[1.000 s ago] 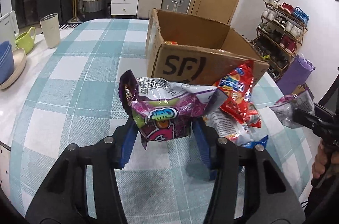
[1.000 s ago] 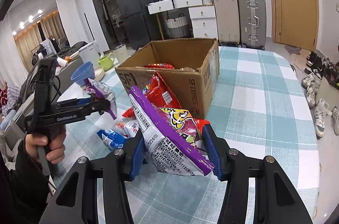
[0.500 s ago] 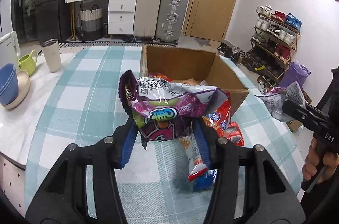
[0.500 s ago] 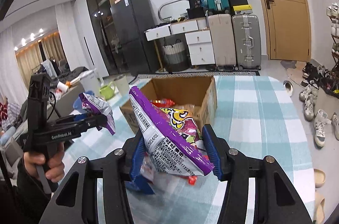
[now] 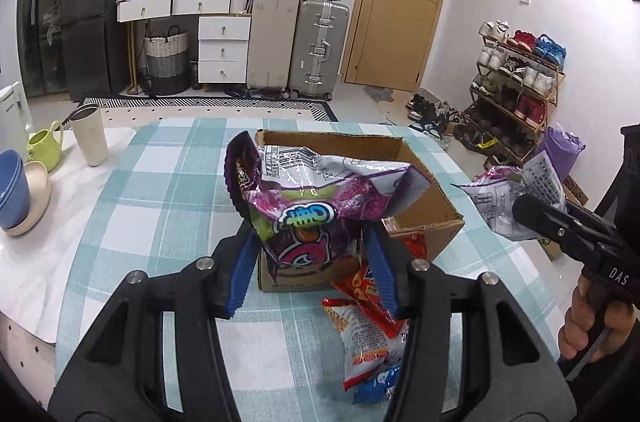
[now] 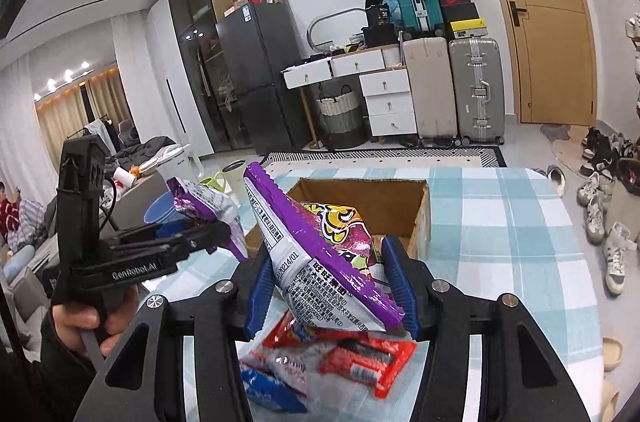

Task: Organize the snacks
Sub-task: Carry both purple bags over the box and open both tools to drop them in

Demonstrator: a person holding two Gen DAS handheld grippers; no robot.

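Left gripper (image 5: pixel 312 254) clamped on 1 purple snack bag (image 5: pixel 316 198), right gripper (image 6: pixel 330 282) clamped on another (image 6: pixel 320 254), both above cardboard box (image 5: pixel 424 218).

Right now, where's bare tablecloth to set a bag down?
Free: the checked cloth left of the cardboard box, short of the cream tumbler, and the cloth right of the box. Crowded: loose snack packets in front of the box.
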